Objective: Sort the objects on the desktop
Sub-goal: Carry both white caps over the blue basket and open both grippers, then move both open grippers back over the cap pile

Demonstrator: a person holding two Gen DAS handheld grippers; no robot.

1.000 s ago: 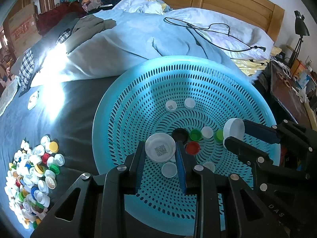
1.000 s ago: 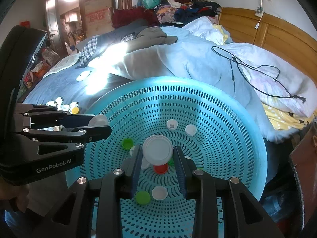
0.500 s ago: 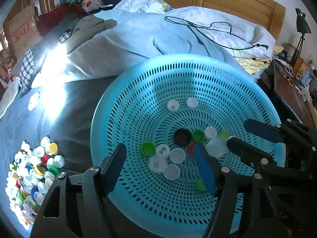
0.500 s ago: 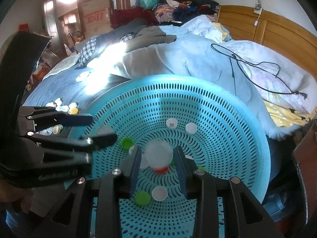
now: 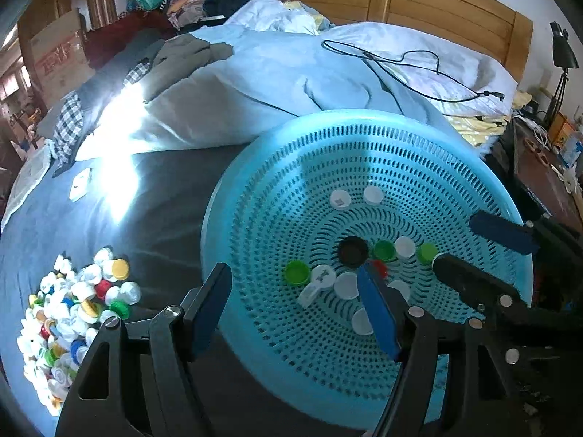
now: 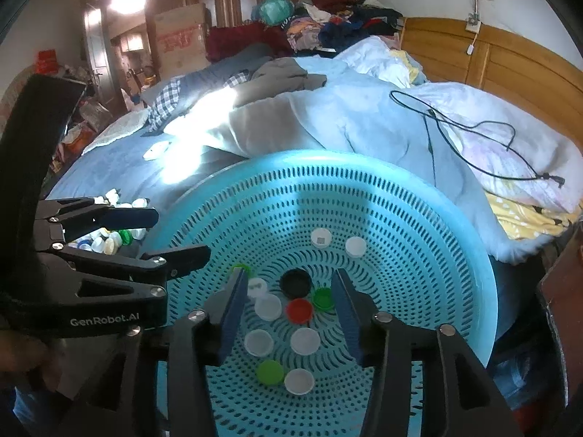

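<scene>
Your left gripper [image 5: 295, 306] and right gripper [image 6: 288, 306] have just been opening and hold nothing above the blue basket [image 5: 255, 196]. The dropped caps [image 6: 269, 307] lie at its centre; lift clear before returning to the cap pile [image 5: 69, 313] left of the basket.

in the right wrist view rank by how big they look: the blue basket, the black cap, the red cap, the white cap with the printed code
1. blue basket, by far
2. black cap
3. red cap, close to the black cap but nearer the camera, so unsure
4. white cap with the printed code, which lies farther back
</scene>
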